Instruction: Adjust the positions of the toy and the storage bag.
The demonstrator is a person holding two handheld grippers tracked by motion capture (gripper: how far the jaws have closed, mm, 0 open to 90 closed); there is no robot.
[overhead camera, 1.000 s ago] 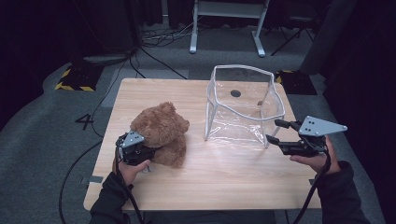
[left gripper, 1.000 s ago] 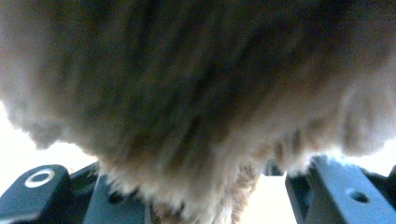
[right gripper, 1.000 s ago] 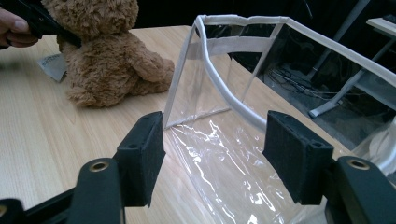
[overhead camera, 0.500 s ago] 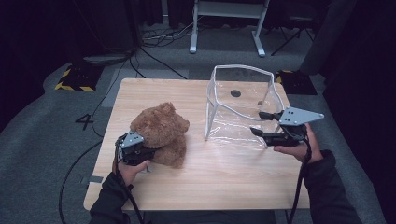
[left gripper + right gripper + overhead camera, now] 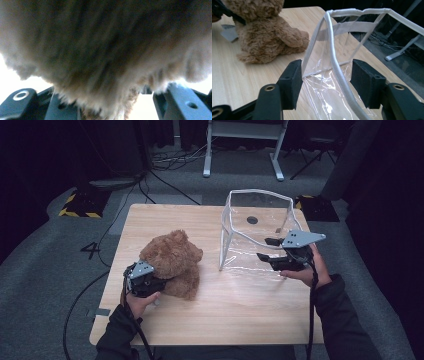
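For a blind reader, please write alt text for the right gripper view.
The open right hand-held gripper straddles the white-trimmed edge of a clear plastic bag on a wooden table. A brown teddy bear sits behind.

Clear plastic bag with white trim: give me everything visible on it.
The clear plastic bag with white trim stands upright on the right half of the light wooden table, mouth open upward, holding its boxy shape. White fabric binding edges its rim and corners; the film looks thin, glossy and wrinkled. The right gripper has open jaws straddling a side edge. The brown teddy bear sits apart, to its left.
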